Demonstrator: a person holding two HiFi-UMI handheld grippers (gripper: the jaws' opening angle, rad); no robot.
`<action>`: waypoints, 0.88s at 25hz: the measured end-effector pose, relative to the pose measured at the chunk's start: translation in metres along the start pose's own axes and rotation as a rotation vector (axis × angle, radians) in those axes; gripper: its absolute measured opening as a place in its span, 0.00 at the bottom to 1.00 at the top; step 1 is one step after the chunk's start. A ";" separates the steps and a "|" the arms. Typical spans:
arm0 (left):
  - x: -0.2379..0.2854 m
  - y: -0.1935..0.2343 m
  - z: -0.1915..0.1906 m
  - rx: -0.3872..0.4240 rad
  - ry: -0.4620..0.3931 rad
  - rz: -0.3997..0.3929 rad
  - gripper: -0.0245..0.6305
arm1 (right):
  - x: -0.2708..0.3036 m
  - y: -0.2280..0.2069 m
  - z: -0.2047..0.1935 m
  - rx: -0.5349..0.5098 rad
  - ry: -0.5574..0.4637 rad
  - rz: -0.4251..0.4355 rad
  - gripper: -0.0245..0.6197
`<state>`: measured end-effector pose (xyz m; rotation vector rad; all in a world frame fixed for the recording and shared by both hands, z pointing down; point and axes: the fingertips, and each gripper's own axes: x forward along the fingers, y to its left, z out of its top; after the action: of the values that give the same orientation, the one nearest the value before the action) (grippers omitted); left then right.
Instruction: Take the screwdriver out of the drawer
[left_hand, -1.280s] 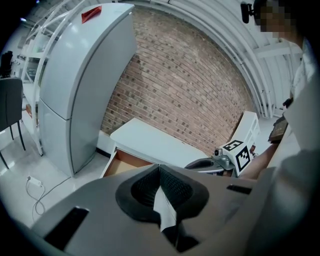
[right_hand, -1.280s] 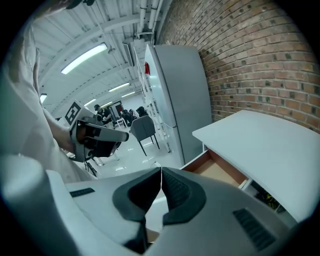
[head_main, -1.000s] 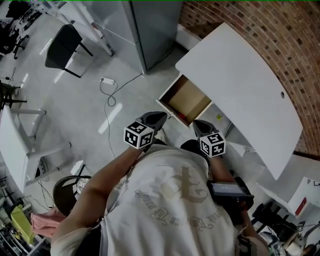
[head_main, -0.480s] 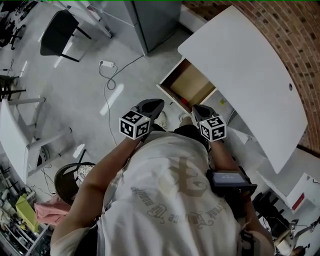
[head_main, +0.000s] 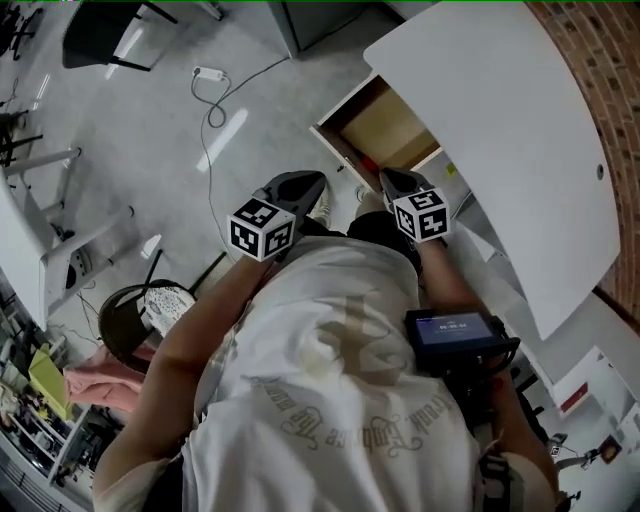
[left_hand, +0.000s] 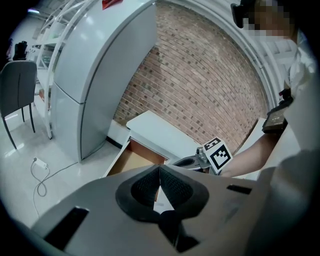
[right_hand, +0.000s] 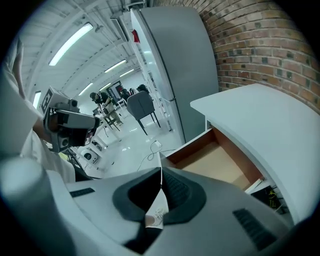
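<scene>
Here, the open drawer (head_main: 395, 125) is seen ahead of and below both grippers, pulled out from under the white desk (head_main: 500, 140). The right gripper (head_main: 386, 178) is held just beside the drawer's front edge, the left gripper (head_main: 318, 181) farther left over bare floor. Both pairs of jaws are pressed together with nothing between them. The screwdriver is not clearly shown: only a small red patch (head_main: 369, 165) is glimpsed at the drawer's near end, and its long axis cannot be told. The right gripper is judged the nearer for the reach. The drawer's back part is overhung by the desk, and a cable (head_main: 215, 100) is left well apart.
</scene>
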<state>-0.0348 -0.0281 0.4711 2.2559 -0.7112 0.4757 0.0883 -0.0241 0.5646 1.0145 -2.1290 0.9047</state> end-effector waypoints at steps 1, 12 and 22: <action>0.002 0.001 -0.003 -0.010 0.005 0.004 0.07 | 0.005 -0.003 -0.001 -0.004 0.012 0.004 0.08; 0.018 0.017 -0.035 -0.118 0.032 0.051 0.07 | 0.054 -0.026 -0.019 -0.034 0.118 0.046 0.08; 0.040 0.027 -0.049 -0.163 0.038 0.079 0.07 | 0.090 -0.048 -0.033 -0.026 0.166 0.071 0.08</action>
<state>-0.0262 -0.0227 0.5391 2.0678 -0.7926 0.4786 0.0875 -0.0580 0.6662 0.8262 -2.0427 0.9583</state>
